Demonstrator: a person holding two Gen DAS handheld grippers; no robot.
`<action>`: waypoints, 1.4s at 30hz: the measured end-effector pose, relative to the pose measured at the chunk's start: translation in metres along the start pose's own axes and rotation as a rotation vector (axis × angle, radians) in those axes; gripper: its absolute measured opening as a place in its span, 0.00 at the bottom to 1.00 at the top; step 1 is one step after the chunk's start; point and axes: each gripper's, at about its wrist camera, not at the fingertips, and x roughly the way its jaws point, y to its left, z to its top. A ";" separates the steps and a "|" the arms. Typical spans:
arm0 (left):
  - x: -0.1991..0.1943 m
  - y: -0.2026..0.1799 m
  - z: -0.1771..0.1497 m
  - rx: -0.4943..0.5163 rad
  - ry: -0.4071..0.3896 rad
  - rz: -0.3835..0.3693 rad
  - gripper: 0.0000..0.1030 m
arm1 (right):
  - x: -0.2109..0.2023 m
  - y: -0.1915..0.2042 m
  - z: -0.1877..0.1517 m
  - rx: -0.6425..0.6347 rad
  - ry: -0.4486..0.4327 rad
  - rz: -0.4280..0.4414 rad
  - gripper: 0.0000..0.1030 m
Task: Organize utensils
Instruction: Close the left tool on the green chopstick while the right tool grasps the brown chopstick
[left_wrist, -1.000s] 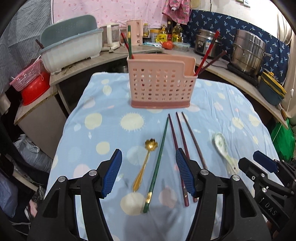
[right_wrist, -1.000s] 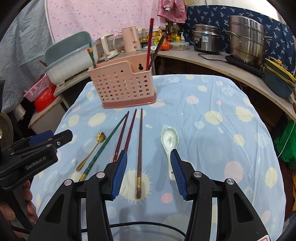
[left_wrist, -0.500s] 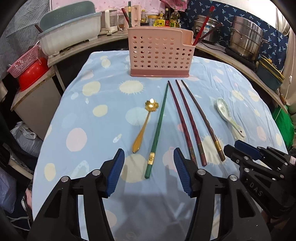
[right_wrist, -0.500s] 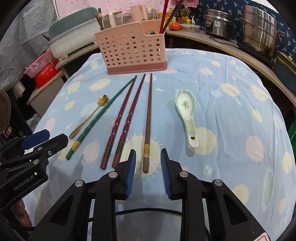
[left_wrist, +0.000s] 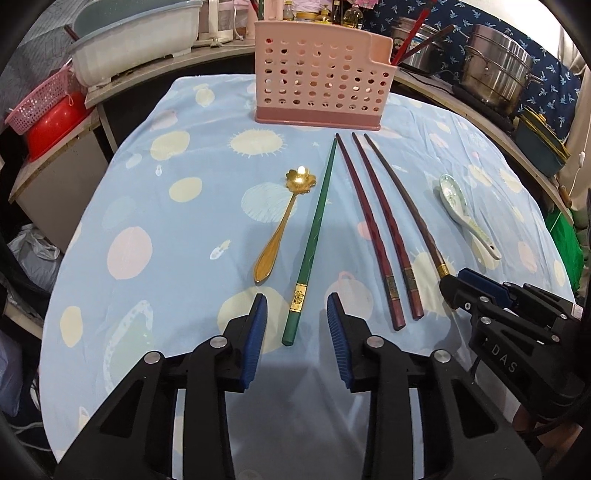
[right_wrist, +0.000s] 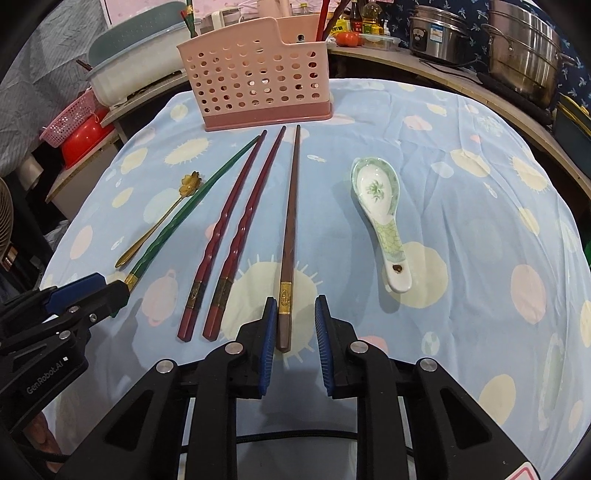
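Observation:
A pink perforated utensil holder (left_wrist: 320, 79) (right_wrist: 255, 79) stands at the far end of the table with chopsticks in it. In front lie a gold spoon (left_wrist: 282, 227) (right_wrist: 162, 221), a green chopstick (left_wrist: 314, 236) (right_wrist: 184, 210), two red chopsticks (left_wrist: 373, 225) (right_wrist: 236, 229), a brown chopstick (left_wrist: 406, 206) (right_wrist: 290, 229) and a ceramic spoon (left_wrist: 467, 218) (right_wrist: 384, 218). My left gripper (left_wrist: 297, 325) is open with its jaws on either side of the green chopstick's near end. My right gripper (right_wrist: 293, 321) is open, narrowly straddling the brown chopstick's near end.
The table has a blue dotted cloth (left_wrist: 166, 221). A counter behind holds a dish tub (left_wrist: 133, 44), steel pots (left_wrist: 498, 74) (right_wrist: 524, 62), a rice cooker (right_wrist: 432, 37) and bottles. A pink basket and red bowl (left_wrist: 48, 118) sit left.
Both grippers have moved down and forward to the chopsticks' near ends. The jaws of both have narrowed, the left around the green chopstick, the right around the brown one.

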 end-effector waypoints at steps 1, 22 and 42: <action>0.003 0.001 0.000 -0.006 0.009 -0.003 0.31 | 0.001 0.000 0.000 0.000 -0.001 0.000 0.19; 0.002 0.002 0.002 0.004 0.019 -0.043 0.07 | 0.003 0.000 0.006 -0.005 0.001 0.004 0.07; -0.070 -0.007 0.027 0.000 -0.130 -0.069 0.07 | -0.075 -0.006 0.017 0.016 -0.154 0.042 0.07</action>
